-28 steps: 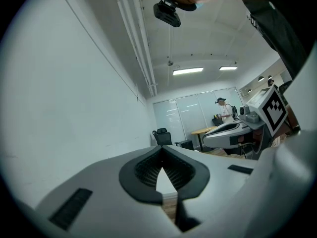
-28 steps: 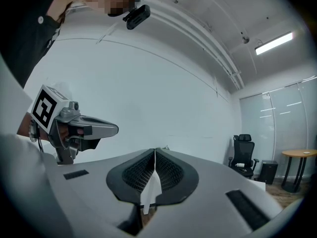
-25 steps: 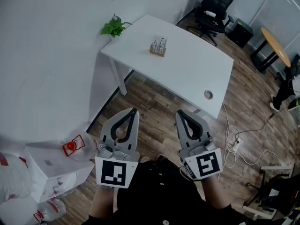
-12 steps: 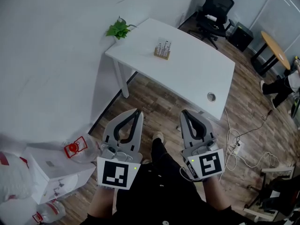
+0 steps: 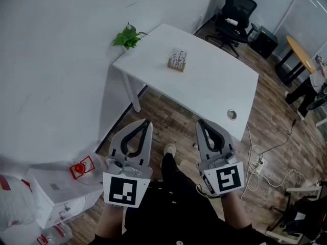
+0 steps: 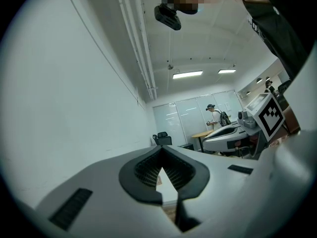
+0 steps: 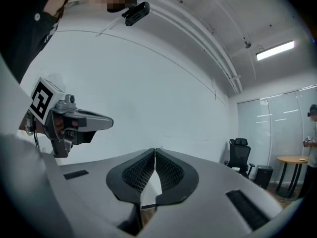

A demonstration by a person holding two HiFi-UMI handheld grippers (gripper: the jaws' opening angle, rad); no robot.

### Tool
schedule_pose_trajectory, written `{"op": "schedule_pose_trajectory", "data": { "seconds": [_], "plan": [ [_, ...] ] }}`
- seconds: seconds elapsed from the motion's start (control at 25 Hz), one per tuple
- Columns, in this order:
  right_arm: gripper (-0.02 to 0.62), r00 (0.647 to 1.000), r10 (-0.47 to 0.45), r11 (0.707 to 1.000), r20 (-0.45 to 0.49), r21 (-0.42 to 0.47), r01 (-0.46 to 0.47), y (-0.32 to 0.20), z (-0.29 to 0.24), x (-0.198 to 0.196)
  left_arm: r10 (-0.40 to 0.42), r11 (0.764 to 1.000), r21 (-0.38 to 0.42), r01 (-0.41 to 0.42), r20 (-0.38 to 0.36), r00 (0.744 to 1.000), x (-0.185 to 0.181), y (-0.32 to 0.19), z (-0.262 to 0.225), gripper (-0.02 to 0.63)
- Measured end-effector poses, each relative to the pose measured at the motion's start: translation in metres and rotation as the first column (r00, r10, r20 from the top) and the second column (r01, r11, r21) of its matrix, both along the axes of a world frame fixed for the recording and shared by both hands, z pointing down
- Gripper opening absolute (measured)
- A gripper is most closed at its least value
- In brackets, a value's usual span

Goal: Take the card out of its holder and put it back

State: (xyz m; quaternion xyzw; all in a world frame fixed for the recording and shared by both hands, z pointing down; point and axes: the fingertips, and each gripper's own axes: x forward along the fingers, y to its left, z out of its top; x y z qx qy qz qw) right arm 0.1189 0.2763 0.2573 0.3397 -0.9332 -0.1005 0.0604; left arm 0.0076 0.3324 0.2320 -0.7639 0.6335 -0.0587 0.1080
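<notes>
A small wooden card holder (image 5: pixel 177 63) with white cards standing in it rests on the white table (image 5: pixel 209 88), far ahead of both grippers. The person carries the grippers low, in front of the body and above the wood floor. My left gripper (image 5: pixel 146 121) is shut with nothing between its jaws, and its own view shows the tips (image 6: pixel 161 150) pressed together. My right gripper (image 5: pixel 200 122) is likewise shut and empty, its tips (image 7: pixel 155 150) meeting. Both point toward the table.
A potted plant (image 5: pixel 129 36) stands at the table's far left corner. There is a cable hole (image 5: pixel 232 114) near its front right corner. A black office chair (image 5: pixel 232 9) and a round wooden table (image 5: pixel 299 49) lie beyond. Cables (image 5: pixel 261 154) trail on the floor at right; boxes (image 5: pixel 56 193) sit at lower left.
The table and card holder have shifted a little to the right in the head view. A shoe now shows between the grippers. Both grippers stay shut and held as before.
</notes>
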Motion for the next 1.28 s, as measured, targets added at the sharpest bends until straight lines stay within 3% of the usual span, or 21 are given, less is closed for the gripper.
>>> {"op": "schedule_pose_trajectory", "data": {
  "seconds": [0.92, 1.28],
  "plan": [
    [0.043, 0.999, -0.049, 0.998, -0.003, -0.039, 0.048, -0.242, 0.01, -0.045, -0.058, 0.998, 0.006, 0.058, 0.026, 0.998, -0.055, -0.235, -0.007, 0.014],
    [0.043, 0.998, -0.057, 0.996, -0.006, -0.066, 0.057, -0.301, 0.02, -0.052, -0.043, 0.999, 0.005, 0.043, 0.034, 0.998, -0.06, -0.303, -0.007, 0.014]
  ]
}}
